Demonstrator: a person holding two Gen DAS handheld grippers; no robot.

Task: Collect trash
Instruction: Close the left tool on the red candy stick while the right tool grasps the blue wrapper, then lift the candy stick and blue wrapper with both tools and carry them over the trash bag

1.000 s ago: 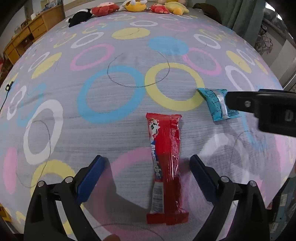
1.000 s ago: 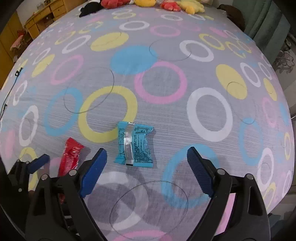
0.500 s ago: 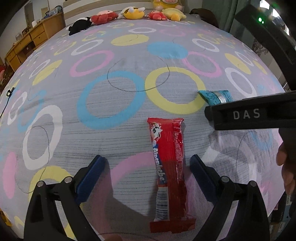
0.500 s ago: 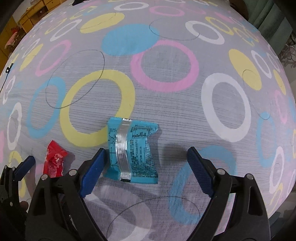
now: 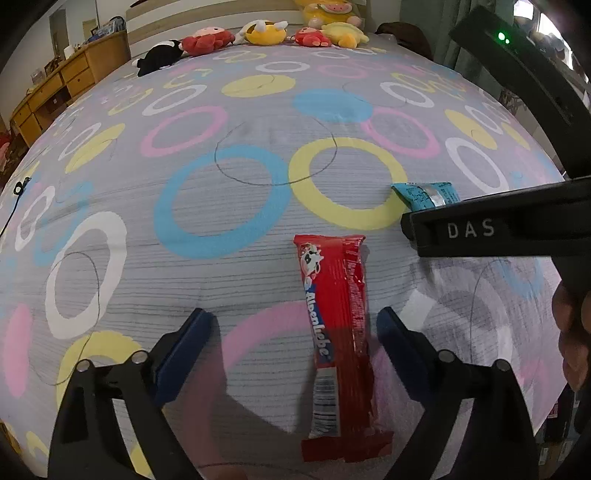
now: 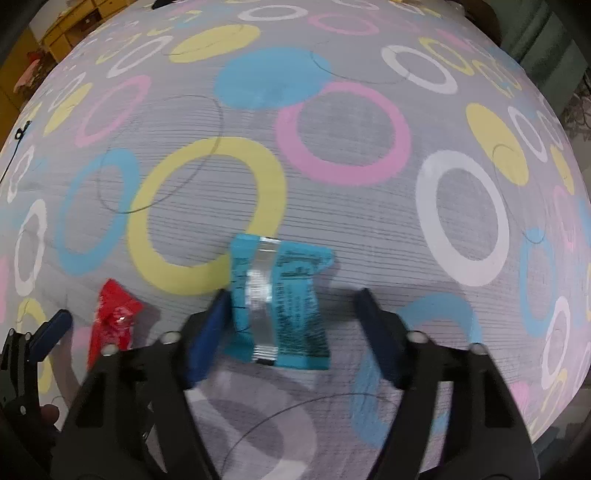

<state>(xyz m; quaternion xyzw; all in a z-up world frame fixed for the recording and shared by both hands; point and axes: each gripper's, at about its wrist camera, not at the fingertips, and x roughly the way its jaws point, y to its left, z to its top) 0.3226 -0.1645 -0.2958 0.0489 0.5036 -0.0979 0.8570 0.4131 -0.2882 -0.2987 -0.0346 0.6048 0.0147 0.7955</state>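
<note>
Your left gripper was spread wide over the bedspread, the red wrapper lying flat between its pads, nearer the right pad, touching neither. Your right gripper was also spread, straddling the blue wrapper; the left pad sat against the wrapper's edge, the right pad apart.

A matt woven cloth bedspread with fine ribbed lines. On it lie a glossy, crinkled red plastic wrapper and a blue wrapper with a shiny silver foil strip. Both grippers look like matt black plastic with blue pads. Soft plush toys sit far off beside a smooth wooden dresser.
</note>
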